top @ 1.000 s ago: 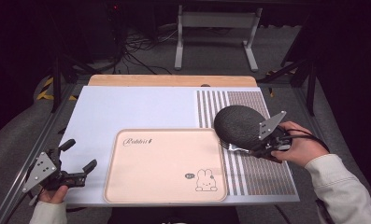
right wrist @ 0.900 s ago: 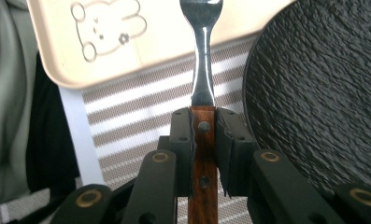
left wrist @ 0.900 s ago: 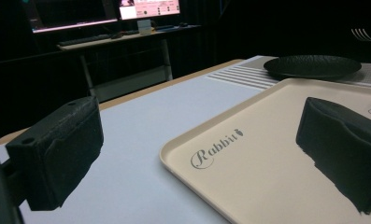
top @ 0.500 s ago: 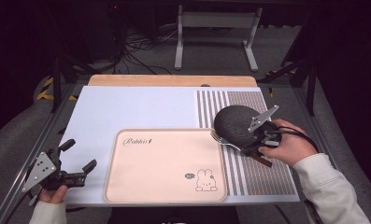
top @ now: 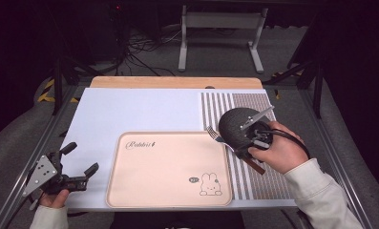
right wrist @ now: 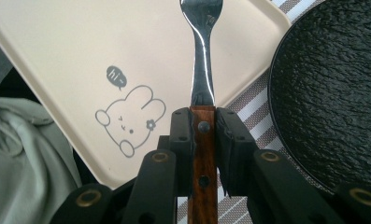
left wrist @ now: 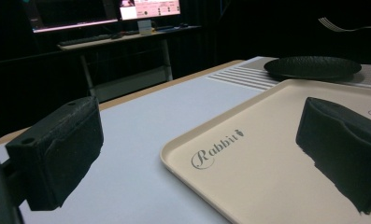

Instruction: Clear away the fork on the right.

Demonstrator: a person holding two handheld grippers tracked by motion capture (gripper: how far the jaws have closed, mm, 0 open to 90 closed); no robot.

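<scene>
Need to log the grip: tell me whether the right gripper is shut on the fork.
Shut: right gripper pads clamp the fork by its wooden handle.

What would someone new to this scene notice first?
Probably the fork with a wooden handle, clamped in the right gripper and raised over the edge of the cream tray with its rabbit drawing. Beside it, a black plate sits on the striped mat. The left gripper waits open at the table's left.

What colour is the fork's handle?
Reddish-brown wood with metal rivets on the fork, clearest in the right gripper view.
</scene>
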